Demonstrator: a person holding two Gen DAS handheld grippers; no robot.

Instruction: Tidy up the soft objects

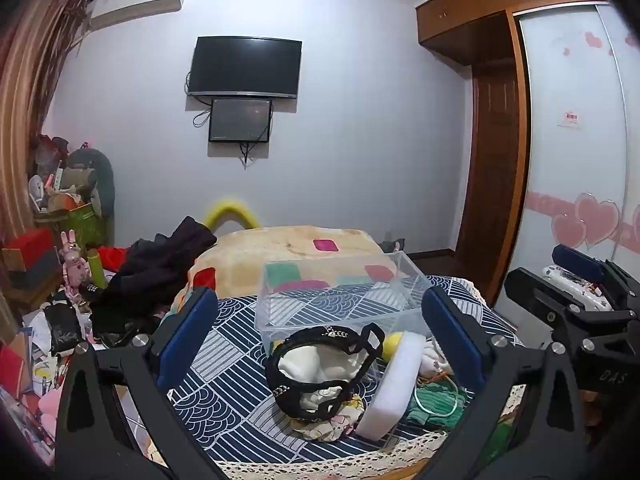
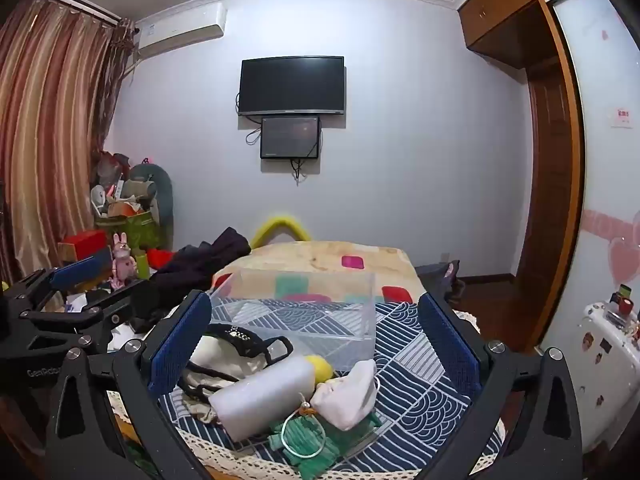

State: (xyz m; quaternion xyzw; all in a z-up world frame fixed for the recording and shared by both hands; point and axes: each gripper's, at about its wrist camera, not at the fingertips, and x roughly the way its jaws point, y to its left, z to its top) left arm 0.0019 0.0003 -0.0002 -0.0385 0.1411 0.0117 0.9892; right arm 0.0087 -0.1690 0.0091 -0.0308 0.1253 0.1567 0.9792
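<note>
Bin (image 1: pixel 340 300): clear glossy plastic. Sponge block (image 1: pixel 394 384): white matt foam. Bedspread (image 1: pixel 224 360): printed cloth w/ lace edge. Green cloth (image 2: pixel 316 440): ribbed knit. Wardrobe (image 2: pixel 552 184): polished wood.

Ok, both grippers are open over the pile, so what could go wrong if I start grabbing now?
The black strap loops around the cream cloth, so lifting one may drag the other. The white foam block leans on neighbours and could tip. The clear box looks light; a nudge might shift it.

Green cloth (image 2: pixel 310 446) partly under pouch (image 2: pixel 348 394)
</note>
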